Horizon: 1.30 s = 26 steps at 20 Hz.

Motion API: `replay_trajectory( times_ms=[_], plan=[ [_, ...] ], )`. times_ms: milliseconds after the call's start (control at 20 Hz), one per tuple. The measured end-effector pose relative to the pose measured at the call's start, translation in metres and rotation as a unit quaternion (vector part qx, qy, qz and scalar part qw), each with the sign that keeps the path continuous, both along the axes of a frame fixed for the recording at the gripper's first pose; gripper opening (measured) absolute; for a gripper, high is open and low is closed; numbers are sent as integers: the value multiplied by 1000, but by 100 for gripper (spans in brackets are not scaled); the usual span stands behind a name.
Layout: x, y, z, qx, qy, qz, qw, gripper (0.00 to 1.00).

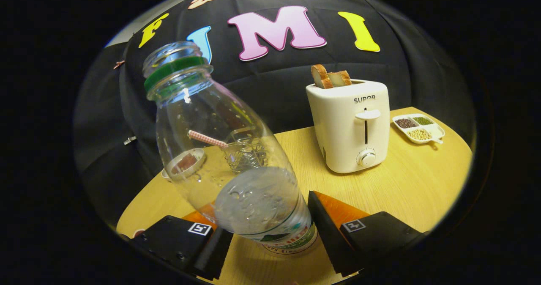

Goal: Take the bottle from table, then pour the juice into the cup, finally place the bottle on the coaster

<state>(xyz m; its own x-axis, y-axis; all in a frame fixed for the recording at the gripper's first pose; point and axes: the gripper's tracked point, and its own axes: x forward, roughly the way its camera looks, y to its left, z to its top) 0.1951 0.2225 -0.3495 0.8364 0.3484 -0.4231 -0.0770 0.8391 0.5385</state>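
The gripper squeezes the bottle between its two fingers, down near the label. The bottle is clear, has no cap, and tips to the left. Through it you can see a cup and a glass on the table. Further right stands a toaster with bread, then a small dish of seeds.

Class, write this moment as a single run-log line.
gripper: shut on bottle | bottle: uncapped, tilted, held above table | cup: seen through bottle, beyond fingers | step: pouring stage
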Motion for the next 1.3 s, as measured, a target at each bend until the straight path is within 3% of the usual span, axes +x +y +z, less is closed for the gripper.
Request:
replay_trajectory(
  times_ms=[400,700,1300],
  plan=[
    [6,0,-6,-8,12,18,1000,96],
    [-3,2,8,-29,-14,38,999,99],
    [-37,-50,78,-63,-71,5,995,99]
  ],
)
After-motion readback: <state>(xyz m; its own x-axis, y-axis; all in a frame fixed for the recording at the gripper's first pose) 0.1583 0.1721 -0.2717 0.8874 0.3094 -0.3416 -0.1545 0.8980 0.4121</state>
